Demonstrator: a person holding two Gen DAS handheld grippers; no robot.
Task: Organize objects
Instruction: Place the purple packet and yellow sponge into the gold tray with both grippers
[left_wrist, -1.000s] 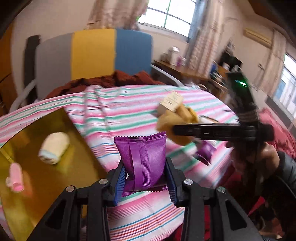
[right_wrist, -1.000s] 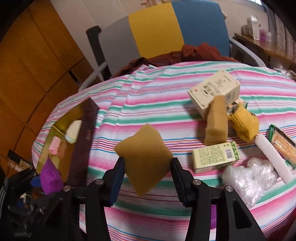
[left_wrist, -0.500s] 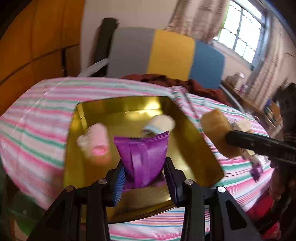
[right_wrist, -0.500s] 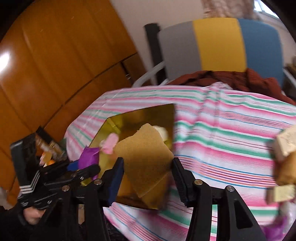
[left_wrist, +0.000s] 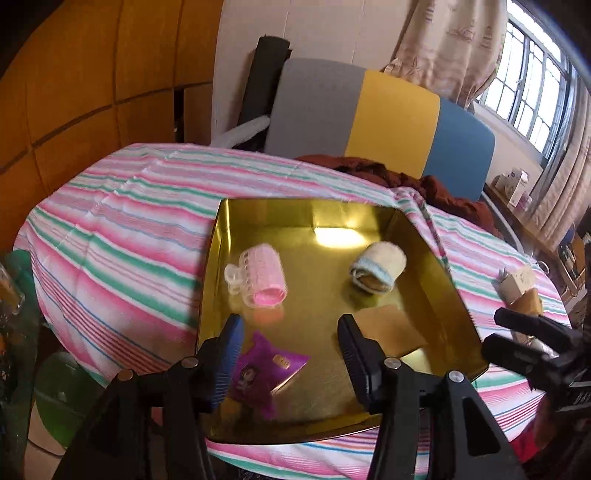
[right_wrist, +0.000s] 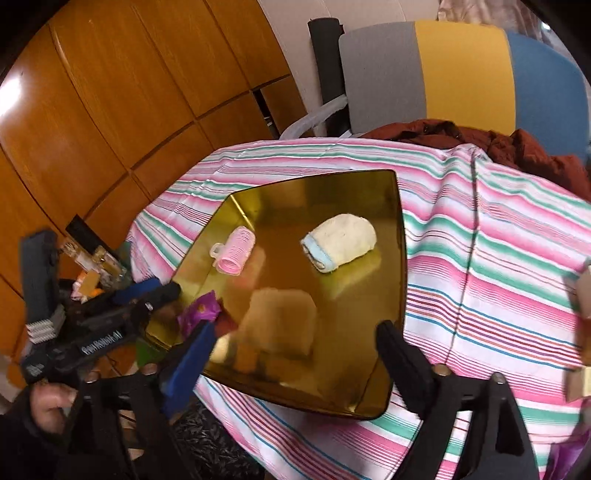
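Note:
A gold tray lies on the striped tablecloth. In it are a pink hair roller, a rolled cream cloth, a purple packet and a tan sponge. My left gripper is open and empty over the tray's near edge, just above the packet. My right gripper is open and empty above the sponge. The right gripper also shows at the right edge of the left wrist view.
A chair with grey, yellow and blue back and a dark red garment stand behind the table. Small boxes lie at the right of the cloth. Wooden cabinets are on the left, with bottles below.
Both grippers moved left over the tray and opened. The purple packet dropped from the left gripper and the tan sponge from the right; both now lie in the tray.

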